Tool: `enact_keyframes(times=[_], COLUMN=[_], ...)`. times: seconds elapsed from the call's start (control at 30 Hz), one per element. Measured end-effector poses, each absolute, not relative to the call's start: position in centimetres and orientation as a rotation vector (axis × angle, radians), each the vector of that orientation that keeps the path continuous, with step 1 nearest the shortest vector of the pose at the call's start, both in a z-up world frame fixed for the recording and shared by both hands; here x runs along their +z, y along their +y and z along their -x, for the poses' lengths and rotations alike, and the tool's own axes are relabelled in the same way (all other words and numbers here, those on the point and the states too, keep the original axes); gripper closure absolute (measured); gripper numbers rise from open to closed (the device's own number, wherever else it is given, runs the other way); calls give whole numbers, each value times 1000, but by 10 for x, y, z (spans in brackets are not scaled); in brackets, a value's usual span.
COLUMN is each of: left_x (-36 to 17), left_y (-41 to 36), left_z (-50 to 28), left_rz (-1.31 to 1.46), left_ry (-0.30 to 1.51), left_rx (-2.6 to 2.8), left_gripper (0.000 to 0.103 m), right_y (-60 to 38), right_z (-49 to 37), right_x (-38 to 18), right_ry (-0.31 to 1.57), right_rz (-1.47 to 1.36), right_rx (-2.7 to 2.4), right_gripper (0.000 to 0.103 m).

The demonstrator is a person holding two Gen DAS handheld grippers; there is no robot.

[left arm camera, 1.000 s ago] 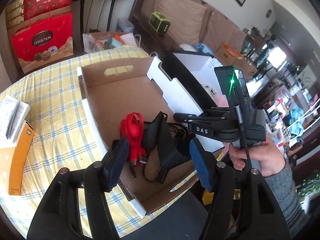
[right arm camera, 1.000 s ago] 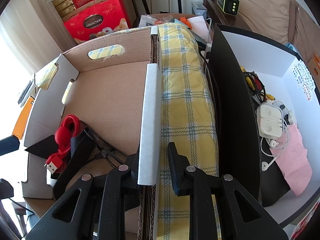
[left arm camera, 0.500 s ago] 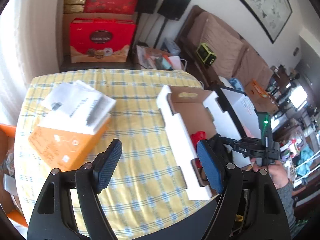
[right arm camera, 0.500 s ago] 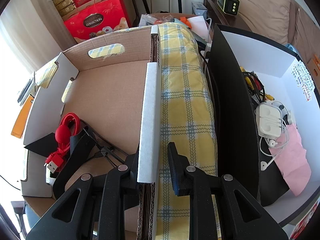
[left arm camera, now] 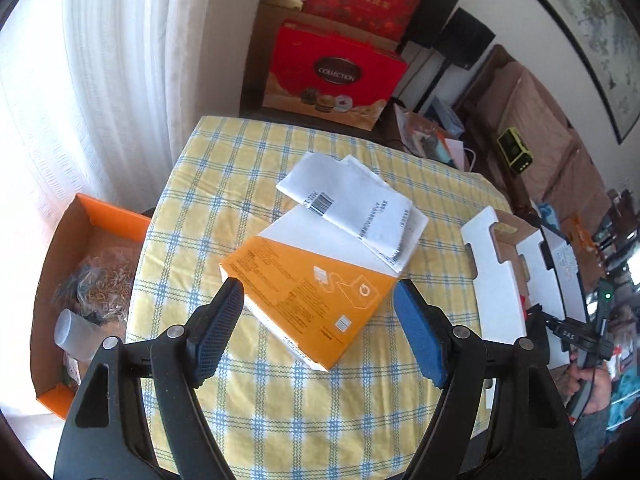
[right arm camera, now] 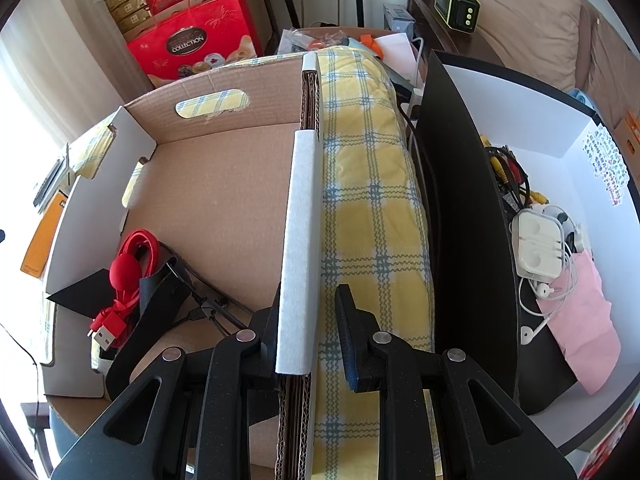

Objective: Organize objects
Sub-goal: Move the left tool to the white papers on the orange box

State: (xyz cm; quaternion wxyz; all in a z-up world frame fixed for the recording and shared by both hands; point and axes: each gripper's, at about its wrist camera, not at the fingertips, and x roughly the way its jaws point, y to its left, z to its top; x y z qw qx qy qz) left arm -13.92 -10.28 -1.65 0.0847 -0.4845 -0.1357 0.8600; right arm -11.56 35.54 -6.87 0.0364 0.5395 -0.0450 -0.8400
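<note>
My left gripper (left arm camera: 320,334) hangs open just above the near corner of a flat orange box (left arm camera: 316,288) on the yellow checked tablecloth (left arm camera: 240,168); nothing is between its blue pads (left arm camera: 218,332). White printed papers (left arm camera: 360,204) lie on the box's far end. The open cardboard box (left arm camera: 496,276) stands at the table's right. My right gripper (right arm camera: 308,312) straddles that box's white-edged right wall (right arm camera: 300,220) and is shut on it, one finger inside and one outside. A coiled red USB cable (right arm camera: 132,264) and a black strap (right arm camera: 156,292) lie in the near left corner of the cardboard box.
An orange tray (left arm camera: 104,216) of odds and ends sits on the floor left of the table, by the curtain. Red gift boxes (left arm camera: 332,76) stand beyond the far edge. Right of the cardboard box, a black-and-white box (right arm camera: 460,200) holds earphones (right arm camera: 540,248), cables and pink cloth.
My left gripper swung left, away from the cardboard box, to above the orange box and papers, and its jaws widened. My right gripper kept its hold on the wall.
</note>
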Motion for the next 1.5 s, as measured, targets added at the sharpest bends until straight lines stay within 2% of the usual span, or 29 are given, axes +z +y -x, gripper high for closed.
enact_keyframes(times=[0.47, 0.63, 1.17, 1.33, 1.37, 1.4, 1.5], left_x=[-29, -27, -44, -52, -53, -55, -58], left_y=[-121, -120, -102, -98, -98, -98, -102], left_z=[186, 197, 242, 246, 247, 247, 247], left_rz=[1497, 1487, 1553, 1579, 1585, 1589, 1574], left_ry=[-549, -555, -599, -582, -583, -584, -584], left_rx=[2551, 2560, 2503, 2496, 2496, 2498, 2524], left_gripper=[28, 28, 29, 50, 58, 65, 77], right_y=[355, 357, 350, 337, 335, 336, 342], right_z=[122, 118, 116, 120, 122, 125, 135], right_x=[-70, -60, -24, 1, 3, 2, -10], right_ry=[-116, -73, 11, 81, 89, 92, 49], right_rz=[-1671, -1665, -1594, -1547, -1549, -1558, -1607], right_rx=[-2581, -2634, -2712, -2726, -2727, -2727, -2702], right_gripper=[82, 66, 66, 66, 66, 66, 66])
